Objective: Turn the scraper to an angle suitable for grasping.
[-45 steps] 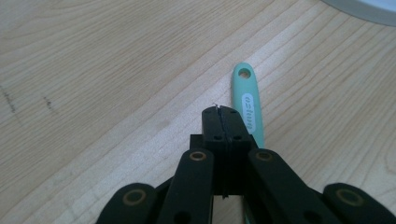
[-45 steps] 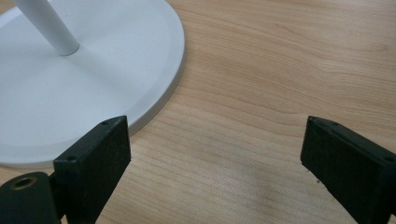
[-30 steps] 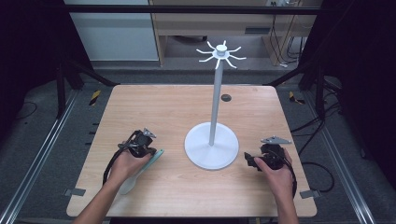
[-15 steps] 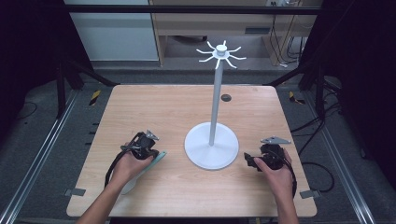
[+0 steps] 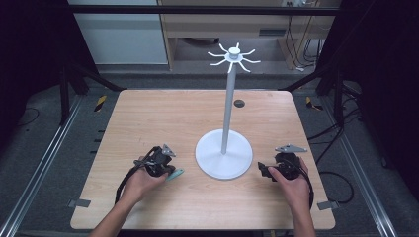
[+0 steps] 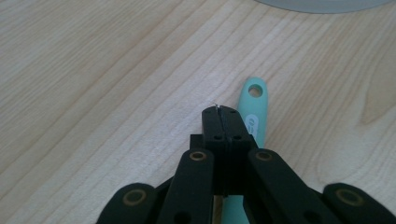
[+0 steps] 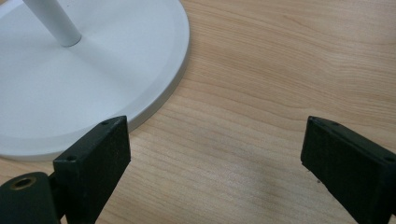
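A pale wooden table (image 5: 163, 113) on dark grey floor (image 5: 44, 153), wooden cabinet (image 5: 217, 29) behind, black frame bars (image 5: 197, 9) overhead

At the centre of the high view the tall metal stand with a round base (image 5: 223, 158) was plain white. The flat plastic handle with a hole (image 6: 254, 112), right of centre, was mint green. The wooden table (image 5: 188, 116) showed pale streaky grain. Both grippers' jaws were black.
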Available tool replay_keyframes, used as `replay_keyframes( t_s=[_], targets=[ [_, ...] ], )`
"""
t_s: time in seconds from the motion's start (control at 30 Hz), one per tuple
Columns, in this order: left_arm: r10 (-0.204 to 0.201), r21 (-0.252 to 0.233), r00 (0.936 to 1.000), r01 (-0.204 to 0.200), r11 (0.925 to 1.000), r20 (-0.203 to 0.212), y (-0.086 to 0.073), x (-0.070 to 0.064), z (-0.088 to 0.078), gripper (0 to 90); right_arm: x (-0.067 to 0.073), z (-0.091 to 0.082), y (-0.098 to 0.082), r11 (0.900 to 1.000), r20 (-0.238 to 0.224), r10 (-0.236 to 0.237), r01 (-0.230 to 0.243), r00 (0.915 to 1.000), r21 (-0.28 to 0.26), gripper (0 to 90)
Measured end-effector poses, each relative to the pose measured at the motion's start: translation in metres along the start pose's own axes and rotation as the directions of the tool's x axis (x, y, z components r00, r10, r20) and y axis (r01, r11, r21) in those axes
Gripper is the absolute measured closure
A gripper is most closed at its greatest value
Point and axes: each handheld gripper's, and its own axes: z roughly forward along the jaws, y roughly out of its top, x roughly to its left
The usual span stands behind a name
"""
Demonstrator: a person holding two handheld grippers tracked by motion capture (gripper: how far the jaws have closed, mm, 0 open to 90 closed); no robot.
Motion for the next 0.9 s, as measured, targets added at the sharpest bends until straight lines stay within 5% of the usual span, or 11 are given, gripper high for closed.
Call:
replay_keyframes(
  t_s=[0.2,0.33,0.5,0.77,0.9],
  targets=[
    [0.027,0.001,0.9996,-0.027,0.9996,0.004,0.002,-0.002,-0.002,90.0,0.000,0.000,0.000,1.000,-0.004,0.008,-0.008,1.0000,-0.002,8.7],
    [0.050,-0.035,0.9987,-0.050,0.9981,0.004,0.009,0.002,-0.020,90.0,-0.001,-0.001,0.000,1.000,0.003,0.007,-0.007,1.0000,-0.003,8.8],
    [0.112,-0.010,0.9935,-0.112,0.9936,0.016,0.016,-0.001,-0.035,89.5,-0.001,-0.001,0.000,1.000,0.003,0.008,-0.008,1.0000,-0.002,8.8],
    [0.164,0.022,0.9857,-0.165,0.9861,0.038,0.021,-0.007,-0.042,79.4,-0.002,-0.001,0.000,1.000,0.002,0.008,-0.008,1.0000,-0.003,8.7],
    [0.179,0.044,0.9832,-0.181,0.9825,0.034,0.022,-0.009,-0.041,66.2,-0.002,-0.001,0.000,1.000,0.002,0.008,-0.008,1.0000,-0.002,8.7]
  ],
)
